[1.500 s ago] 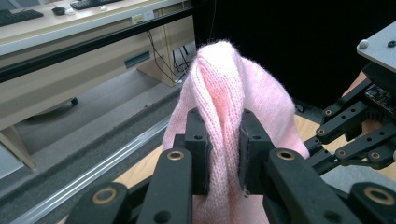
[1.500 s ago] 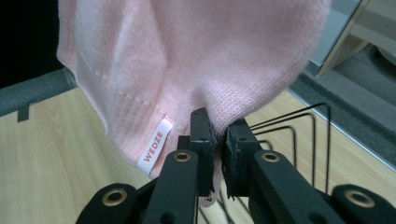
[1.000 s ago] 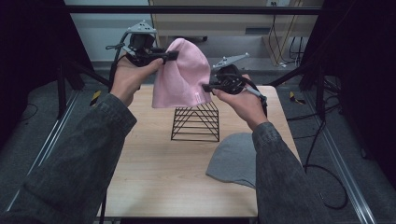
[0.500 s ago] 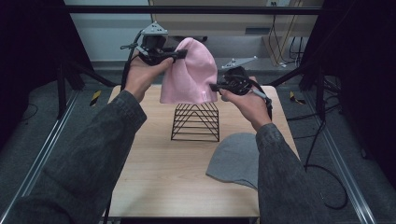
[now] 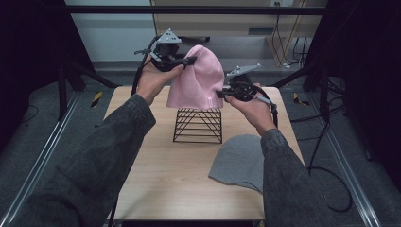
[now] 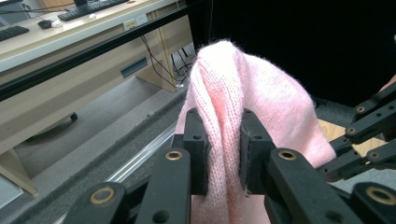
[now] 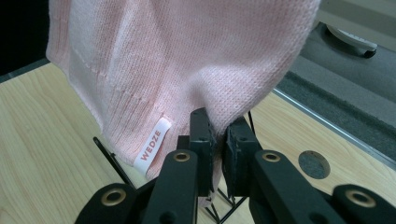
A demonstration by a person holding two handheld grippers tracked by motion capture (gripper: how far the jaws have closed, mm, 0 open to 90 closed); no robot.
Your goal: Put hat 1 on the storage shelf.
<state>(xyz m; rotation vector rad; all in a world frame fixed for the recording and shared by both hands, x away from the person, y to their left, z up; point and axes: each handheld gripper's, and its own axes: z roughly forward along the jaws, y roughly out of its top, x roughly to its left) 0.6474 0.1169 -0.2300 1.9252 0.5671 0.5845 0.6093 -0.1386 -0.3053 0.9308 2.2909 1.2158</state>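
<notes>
A pink knit beanie (image 5: 196,78) hangs in the air over a black wire rack (image 5: 198,125) at the table's middle back. My left gripper (image 5: 191,60) is shut on the beanie's top edge; its jaws pinch a fold of the pink knit (image 6: 224,135). My right gripper (image 5: 220,93) is shut on the beanie's lower rim (image 7: 217,114), near a white label (image 7: 152,147) reading WEDZE. The rack's black wires (image 7: 109,158) show below the beanie in the right gripper view. The right gripper's linkage (image 6: 369,126) appears at the right edge of the left gripper view.
A grey beanie (image 5: 239,161) lies flat on the wooden table (image 5: 156,175) at the front right. Dark frame posts stand at both sides. A desk and cables sit beyond the table's far edge. A round hole (image 7: 314,164) marks the tabletop near its edge.
Both grippers have carried the pink beanie a little to the right and slightly higher above the rack. Both stay shut on it.
</notes>
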